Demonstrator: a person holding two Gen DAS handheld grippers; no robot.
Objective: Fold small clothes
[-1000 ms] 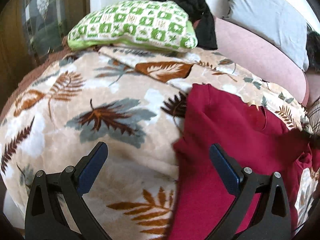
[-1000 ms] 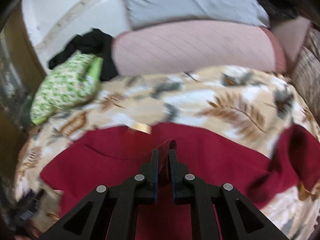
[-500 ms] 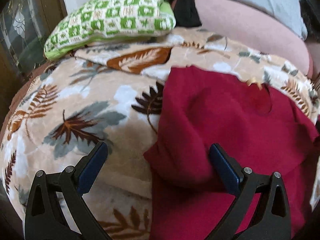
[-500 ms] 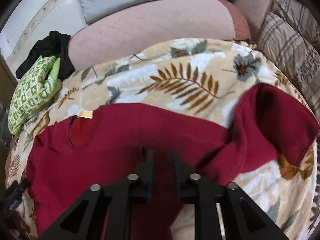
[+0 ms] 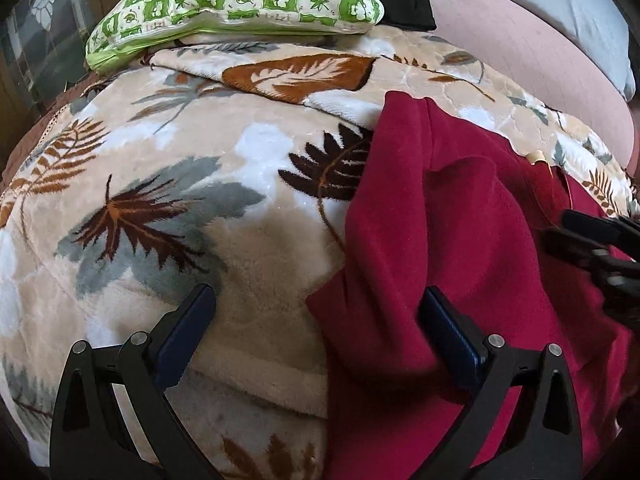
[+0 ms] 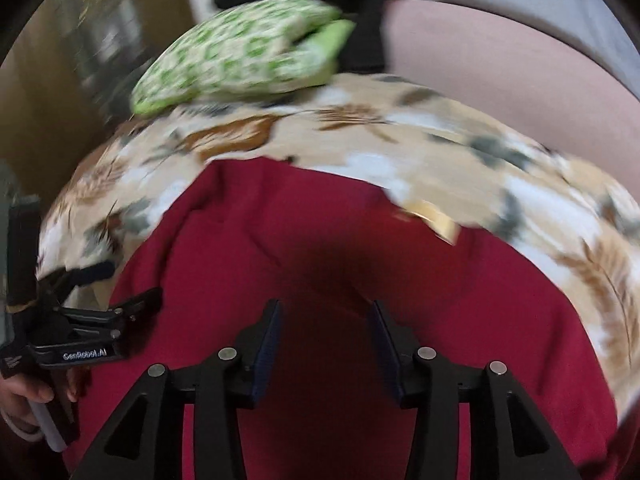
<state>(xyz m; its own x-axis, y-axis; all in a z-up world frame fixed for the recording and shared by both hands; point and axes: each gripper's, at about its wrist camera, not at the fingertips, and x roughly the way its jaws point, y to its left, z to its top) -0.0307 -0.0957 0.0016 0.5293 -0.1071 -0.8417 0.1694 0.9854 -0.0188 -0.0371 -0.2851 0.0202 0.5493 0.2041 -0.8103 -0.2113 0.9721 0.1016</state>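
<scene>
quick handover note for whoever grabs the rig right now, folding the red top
Left gripper: open wide, straddling the left edge of the red top, gripping nothing.
Right gripper: jaws opening above the top's middle, nothing between them.
The top lies on the leaf-print blanket, its left side bunched in loose folds; green pillow behind.
Done: no neat fold yet.
Left: flatten, fold sides in, fold in half.

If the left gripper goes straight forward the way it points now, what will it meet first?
Probably the leaf-patterned blanket. The left gripper is open and angled down at it. The left edge of the red garment lies inside the gap near one finger, so that fold may touch too; depth is unclear.
</scene>
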